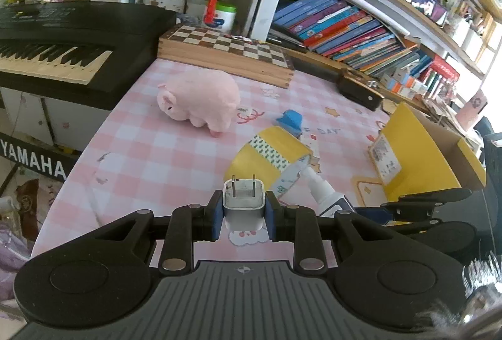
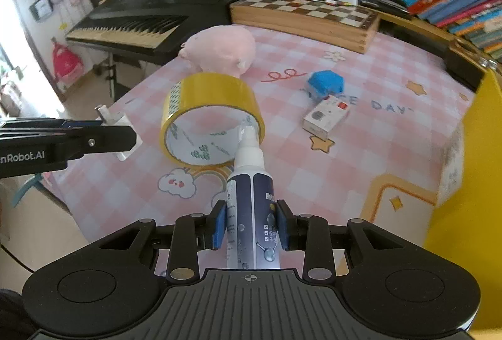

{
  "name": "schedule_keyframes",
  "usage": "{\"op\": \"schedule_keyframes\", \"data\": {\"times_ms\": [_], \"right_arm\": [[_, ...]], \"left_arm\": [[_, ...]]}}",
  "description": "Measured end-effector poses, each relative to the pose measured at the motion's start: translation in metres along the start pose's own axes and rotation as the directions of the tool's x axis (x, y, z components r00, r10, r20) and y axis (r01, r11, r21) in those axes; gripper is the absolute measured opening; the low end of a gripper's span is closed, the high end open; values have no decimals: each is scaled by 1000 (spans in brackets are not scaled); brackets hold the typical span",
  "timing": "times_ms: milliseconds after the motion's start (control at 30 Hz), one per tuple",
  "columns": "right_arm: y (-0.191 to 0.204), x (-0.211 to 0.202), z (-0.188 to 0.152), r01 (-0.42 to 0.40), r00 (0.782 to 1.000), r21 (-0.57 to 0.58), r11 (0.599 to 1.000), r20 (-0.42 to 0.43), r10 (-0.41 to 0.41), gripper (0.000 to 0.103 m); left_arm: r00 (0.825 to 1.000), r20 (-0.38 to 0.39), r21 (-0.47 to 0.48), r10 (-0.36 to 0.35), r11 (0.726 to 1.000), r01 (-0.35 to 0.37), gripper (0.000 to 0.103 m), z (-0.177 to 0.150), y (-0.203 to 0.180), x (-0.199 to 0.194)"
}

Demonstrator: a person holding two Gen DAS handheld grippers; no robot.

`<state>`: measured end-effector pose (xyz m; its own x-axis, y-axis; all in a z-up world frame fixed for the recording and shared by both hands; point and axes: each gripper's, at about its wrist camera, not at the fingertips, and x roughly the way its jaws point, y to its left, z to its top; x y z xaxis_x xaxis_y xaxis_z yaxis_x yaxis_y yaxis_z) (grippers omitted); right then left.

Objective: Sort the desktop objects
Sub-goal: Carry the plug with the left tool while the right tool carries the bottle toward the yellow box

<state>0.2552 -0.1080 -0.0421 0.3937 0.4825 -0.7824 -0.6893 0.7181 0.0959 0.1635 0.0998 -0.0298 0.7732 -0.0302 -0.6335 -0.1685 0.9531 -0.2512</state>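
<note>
The white square plug charger with two metal prongs sat squeezed in the left gripper, above the pink checked bench. It could slip, since the hold was low. The right gripper squeezed a white-and-navy spray bottle; the yellow tape roll at twelve o'clock might get bumped.

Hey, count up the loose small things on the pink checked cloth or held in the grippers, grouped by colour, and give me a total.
Pink: 1, plush pig
Yellow: 1, tape roll
Blue: 1, small blue object
White: 3, charger plug, spray bottle, small box
Total: 6
</note>
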Motion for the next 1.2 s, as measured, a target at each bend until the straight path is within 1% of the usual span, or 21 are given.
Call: {"op": "schedule_keyframes", "data": {"times_ms": [367, 633, 767, 1000, 1200], "right_arm": [[17, -25, -16, 45, 999, 59, 997, 27, -46, 32], [34, -42, -31, 84, 995, 110, 990, 48, -90, 32], [41, -53, -37, 91, 993, 149, 985, 61, -101, 32], [56, -78, -50, 103, 987, 189, 977, 100, -124, 32], [70, -97, -62, 109, 982, 226, 968, 128, -140, 32]], "left_arm": [[998, 13, 26, -56, 998, 55, 24, -11, 4, -21], [996, 24, 48, -90, 995, 88, 24, -21, 11, -43], [993, 32, 57, -111, 992, 109, 24, -26, 13, -55], [985, 47, 93, -167, 982, 162, 24, -31, 12, -78], [974, 52, 133, -219, 969, 211, 24, -36, 6, -96]]}}
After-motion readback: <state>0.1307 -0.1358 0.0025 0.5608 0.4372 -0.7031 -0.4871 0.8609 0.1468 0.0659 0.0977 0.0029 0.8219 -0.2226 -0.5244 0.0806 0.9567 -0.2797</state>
